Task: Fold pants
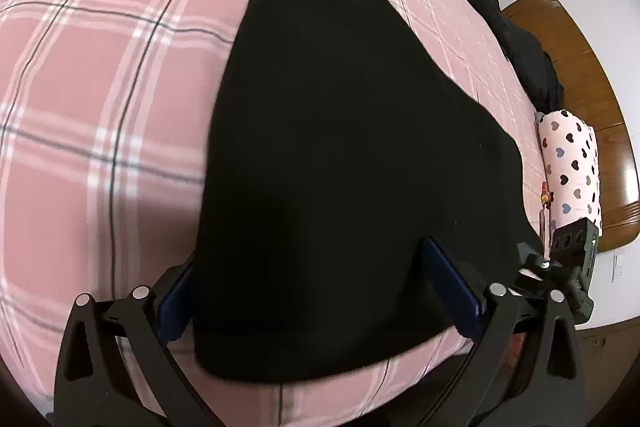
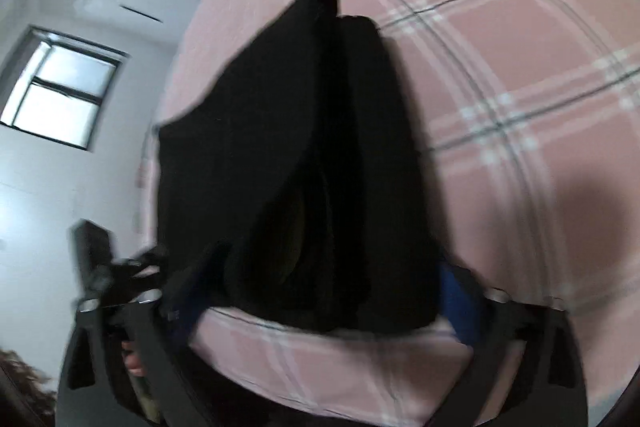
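Pants: one pair of black, soft matte fabric pants (image 1: 340, 167), folded into a tapering slab on the bed, lying lengthways near to far.
Bed cover: pink plaid cotton sheet (image 1: 100, 87), lightly creased.
Left gripper (image 1: 312, 291): spread wide, the pants between its blue pads, grip unclear.
Right gripper (image 2: 320, 291): wide, straddling the near end of the pants.
Right edge: one heart-print pillow (image 1: 568, 163).

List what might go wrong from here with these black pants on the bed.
1. The black pants lie between the wide-open fingers of both tools; lifting away might snag and undo the fold.
2. In the right wrist view the layers gape at the near end, so the stack may spring open.
3. The pants end near the edge of the pink plaid bedspread and could slip off.
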Available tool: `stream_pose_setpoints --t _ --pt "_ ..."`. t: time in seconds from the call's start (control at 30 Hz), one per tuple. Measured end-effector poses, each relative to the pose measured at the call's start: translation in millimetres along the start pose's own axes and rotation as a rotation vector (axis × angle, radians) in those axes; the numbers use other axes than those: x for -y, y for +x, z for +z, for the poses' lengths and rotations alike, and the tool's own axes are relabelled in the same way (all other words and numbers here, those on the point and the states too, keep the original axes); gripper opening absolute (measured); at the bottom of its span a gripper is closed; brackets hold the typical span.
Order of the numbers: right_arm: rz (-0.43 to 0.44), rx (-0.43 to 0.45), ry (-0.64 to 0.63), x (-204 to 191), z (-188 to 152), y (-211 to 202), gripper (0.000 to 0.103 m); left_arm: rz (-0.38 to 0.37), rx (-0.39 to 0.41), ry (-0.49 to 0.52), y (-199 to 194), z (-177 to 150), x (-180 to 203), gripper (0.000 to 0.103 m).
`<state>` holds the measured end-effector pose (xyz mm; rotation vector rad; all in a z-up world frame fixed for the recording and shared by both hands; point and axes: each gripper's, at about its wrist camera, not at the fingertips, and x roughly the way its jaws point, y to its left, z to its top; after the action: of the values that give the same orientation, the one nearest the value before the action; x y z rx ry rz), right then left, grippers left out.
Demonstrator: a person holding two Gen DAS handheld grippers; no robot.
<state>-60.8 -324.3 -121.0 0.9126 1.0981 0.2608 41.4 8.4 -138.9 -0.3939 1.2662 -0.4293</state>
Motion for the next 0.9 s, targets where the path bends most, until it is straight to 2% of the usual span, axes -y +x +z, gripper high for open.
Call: stream_pose_setpoints --t 0.1,0.13,0.17,0.2,0.27,0.3,0.4,0.5,0.7,0.9 --pt "0.040 0.025 -0.003 4.1 8.4 -0.4 0.098 -0.064 0.002 -0.024 1.4 8.4 -2.7 0.097" --pt "0.029 0.025 -0.030 -0.5 9.3 2.0 0.093 -0.067 0.006 -0.025 1.7 9.5 -2.7 0.094" --pt "-0.016 0.012 -0.055 -5.5 10.5 5.2 0.072 -0.040 0.011 -0.014 1.7 9.0 -1.1 0.079" --pt "-0.019 0.007 -0.053 -4.4 11.1 2.3 0.052 -0.012 0.017 0.005 -0.3 8.8 2.5 0.062" --pt "-0.003 0.007 -0.031 -8.0 9.2 -2.8 0.043 -0.046 0.018 -0.023 -7.1 7.9 6.8 0.037" --pt "-0.036 0.012 -0.056 -16.9 7.0 -8.8 0.041 -0.031 0.023 -0.029 -11.8 9.0 10.0 0.030" --pt "-0.040 0.029 -0.073 -45.8 -8.3 -16.2 0.037 0.009 0.045 -0.029 -32.6 8.7 21.9 0.024" --pt "-0.053 0.039 -0.096 -67.6 -26.0 -34.3 0.036 0.016 0.053 -0.007 -57.2 -0.2 35.2 0.022" --pt "-0.044 0.035 -0.105 -84.7 -78.7 -73.5 0.037 0.028 0.039 0.062 -112.0 -46.9 55.5 0.021" --pt "-0.042 0.030 -0.118 -115.9 -118.8 -91.5 0.037 0.049 0.023 0.089 -141.8 -84.7 68.7 0.021"
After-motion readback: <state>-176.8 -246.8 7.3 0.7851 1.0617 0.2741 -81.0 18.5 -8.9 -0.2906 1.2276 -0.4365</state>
